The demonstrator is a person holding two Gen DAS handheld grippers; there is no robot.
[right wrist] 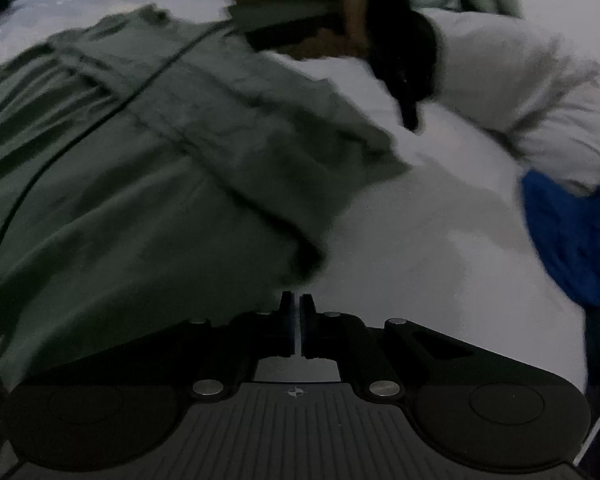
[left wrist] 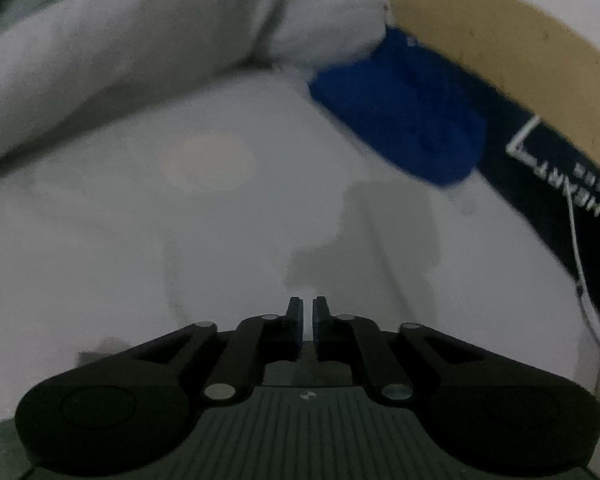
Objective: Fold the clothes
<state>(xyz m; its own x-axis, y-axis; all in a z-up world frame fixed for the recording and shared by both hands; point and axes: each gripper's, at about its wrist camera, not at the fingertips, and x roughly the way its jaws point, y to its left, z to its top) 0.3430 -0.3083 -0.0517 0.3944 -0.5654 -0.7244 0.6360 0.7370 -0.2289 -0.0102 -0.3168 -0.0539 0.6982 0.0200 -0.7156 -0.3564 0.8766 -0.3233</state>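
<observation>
Two handheld grippers are hovering over a white surface strewn with clothes. The left gripper is standing slightly parted with nothing between its jaws, a white garment and a blue cloth lying ahead. The right gripper is clenched empty, its tips sitting at the edge of a grey-green garment, though blur leaves contact uncertain.

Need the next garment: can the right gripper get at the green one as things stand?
Probably yes. The green garment lies just ahead-left of the right gripper, nothing between them; its jaws are shut and empty, so they must open first.
</observation>
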